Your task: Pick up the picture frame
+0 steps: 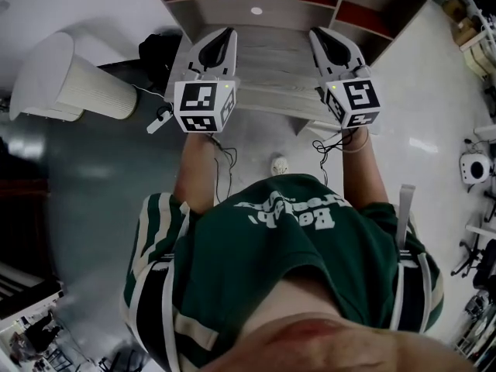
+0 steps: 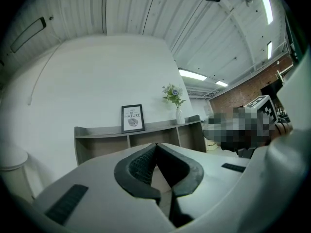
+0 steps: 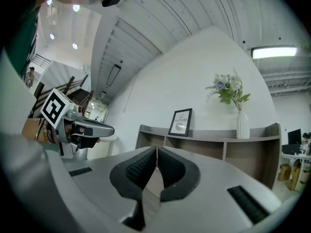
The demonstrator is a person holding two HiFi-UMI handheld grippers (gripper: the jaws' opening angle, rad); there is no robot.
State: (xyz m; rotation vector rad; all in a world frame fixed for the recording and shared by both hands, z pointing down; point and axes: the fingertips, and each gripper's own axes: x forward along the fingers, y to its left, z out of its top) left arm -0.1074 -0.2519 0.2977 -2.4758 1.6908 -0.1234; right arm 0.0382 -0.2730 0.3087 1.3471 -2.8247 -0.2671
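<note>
Left gripper (image 2: 156,147): closed, pads pressed together with nothing between them, pointing level.
Right gripper (image 3: 157,149): closed and empty too.
Picture frame (image 2: 132,118): upright on top of the shelf (image 2: 97,130) at the white wall, left of the vase of flowers (image 2: 179,114), well apart from both grippers.
Progress: I judge the pickup not yet begun and the frame untouched. I have to close in, open a gripper, grip and lift.
Views: the head view gives me both grippers side by side above the floor, but I can't find the frame there. Only the gripper views show it.
</note>
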